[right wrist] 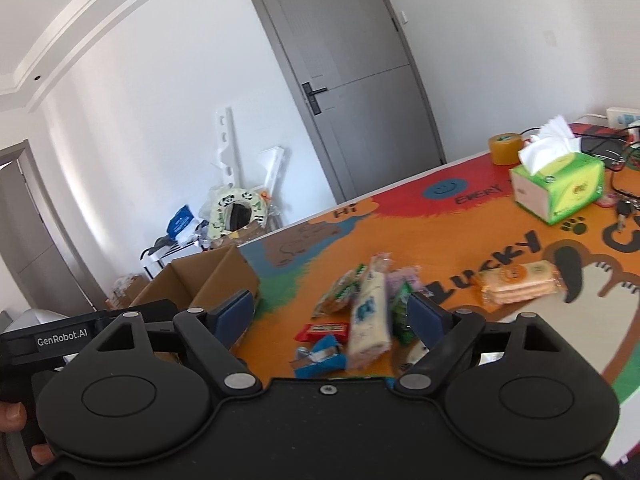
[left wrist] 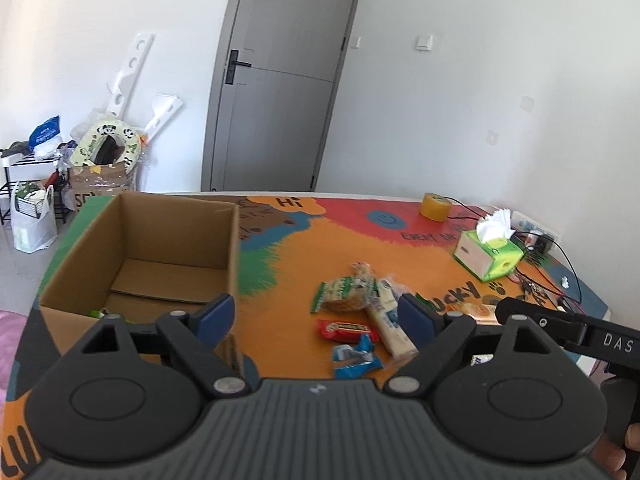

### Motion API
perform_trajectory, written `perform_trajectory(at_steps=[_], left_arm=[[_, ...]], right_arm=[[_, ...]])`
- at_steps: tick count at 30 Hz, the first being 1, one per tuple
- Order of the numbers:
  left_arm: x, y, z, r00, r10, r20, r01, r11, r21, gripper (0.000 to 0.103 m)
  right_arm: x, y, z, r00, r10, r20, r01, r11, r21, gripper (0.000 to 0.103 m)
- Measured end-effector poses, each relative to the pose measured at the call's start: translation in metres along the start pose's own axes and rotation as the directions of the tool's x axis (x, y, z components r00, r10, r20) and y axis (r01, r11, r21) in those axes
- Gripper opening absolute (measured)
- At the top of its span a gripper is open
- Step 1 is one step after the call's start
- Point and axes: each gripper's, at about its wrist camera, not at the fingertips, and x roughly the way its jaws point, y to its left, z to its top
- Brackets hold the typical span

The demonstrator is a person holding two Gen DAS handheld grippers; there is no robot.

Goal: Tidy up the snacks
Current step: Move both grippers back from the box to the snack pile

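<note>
An open cardboard box (left wrist: 136, 264) stands at the table's left; a small green item lies inside near its front wall. A pile of snacks lies to its right: a green-and-white cracker pack (left wrist: 344, 294), a long white bar (left wrist: 390, 328), a red bar (left wrist: 346, 330) and a blue wrapper (left wrist: 354, 358). My left gripper (left wrist: 316, 314) is open and empty above the table between box and pile. My right gripper (right wrist: 330, 312) is open and empty over the pile, with the white bar (right wrist: 370, 320) between its fingers' line of view. An orange cracker pack (right wrist: 520, 282) lies apart to the right.
A green tissue box (left wrist: 490, 252) and a yellow tape roll (left wrist: 436, 206) sit at the table's far right, with cables and a power strip (left wrist: 536, 236) behind. The right gripper's handle (left wrist: 580, 332) shows in the left wrist view. Clutter and a door stand beyond the table.
</note>
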Motion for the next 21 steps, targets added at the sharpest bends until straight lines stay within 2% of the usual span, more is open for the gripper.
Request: perform_trajectory(at_steps=[11, 21], left_arm=[[0.011, -0.028, -0.009, 0.998, -0.046, -0.029, 0.048, 0.998, 0.041, 0.088], [0.031, -0.043, -0.023, 0.994, -0.073, -0.078, 0.077, 0.996, 0.045, 0.087]], right_arm=[[-0.015, -0.030, -0.005, 0.999, -0.041, 0.005, 0.041, 0.999, 0.033, 0.084], [-0.012, -0.051, -0.014, 0.997, -0.069, -0.017, 0.070, 0.995, 0.067, 0.084]])
